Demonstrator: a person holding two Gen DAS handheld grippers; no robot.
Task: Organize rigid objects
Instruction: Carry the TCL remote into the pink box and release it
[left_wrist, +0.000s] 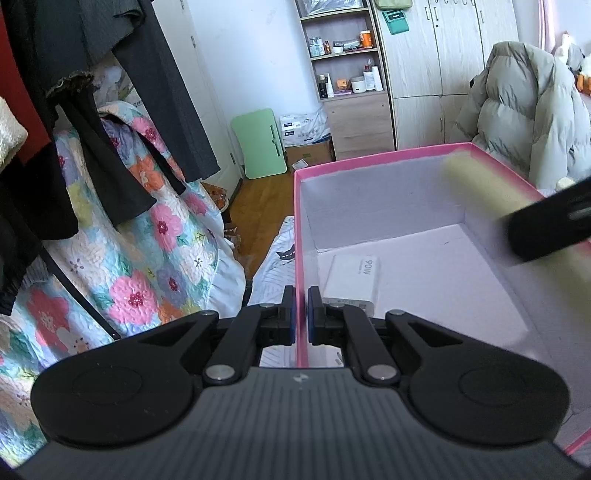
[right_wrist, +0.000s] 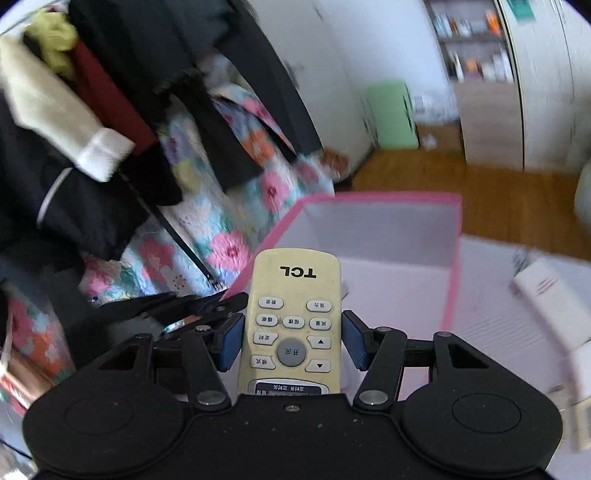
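The left gripper (left_wrist: 301, 310) pinches the box (left_wrist: 300, 221) by its pink near wall, one finger inside, one outside. The right gripper (right_wrist: 291, 341) clamps the remote (right_wrist: 293, 295) by its long sides, above the box's open interior. A white charger (left_wrist: 352, 277) lies in the left near corner; the remaining floor is bare.

The remote (left_wrist: 491, 199) is blurred in the left view, its near end behind the right gripper (left_wrist: 546, 225). The charger (left_wrist: 352, 277) sits partly behind the left gripper (left_wrist: 302, 306).
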